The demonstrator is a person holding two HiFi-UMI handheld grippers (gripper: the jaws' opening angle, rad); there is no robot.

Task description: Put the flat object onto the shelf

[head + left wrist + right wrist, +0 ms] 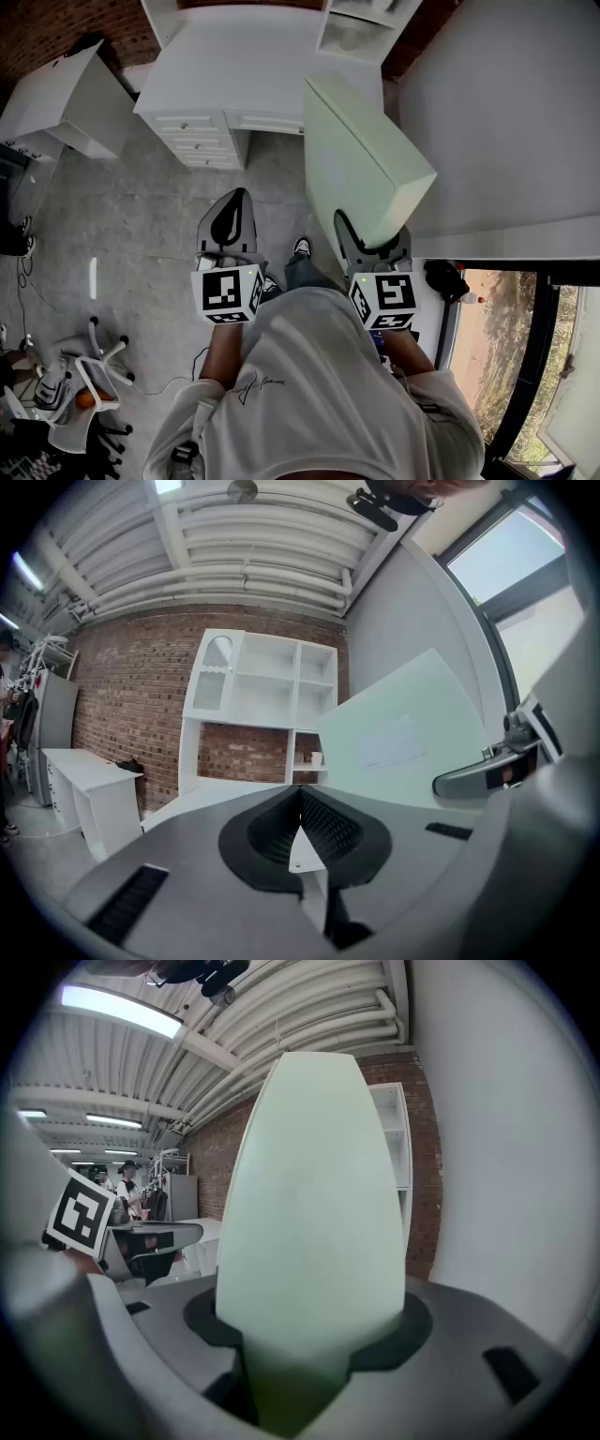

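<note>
The flat object is a pale green flat box [361, 164]. It stands on edge and tilted, held up in front of me by my right gripper [372, 242], whose jaws are shut on its lower end. In the right gripper view the box [314, 1213] fills the middle, wedged between the jaws of that gripper [309, 1340]. My left gripper [230, 217] hangs to the left of the box with its jaws shut and nothing in them [300, 803]. The white shelf unit [361, 23] stands on the far desk; in the left gripper view the shelf [262, 696] sits against the brick wall, and the box [403, 733] partly covers its right side.
A white desk with drawers [220, 89] stands ahead under the shelf. A white wall panel [506, 122] runs along the right. A second white table [56, 98] is at the far left. A white chair base [89, 375] and cables lie on the grey floor at lower left.
</note>
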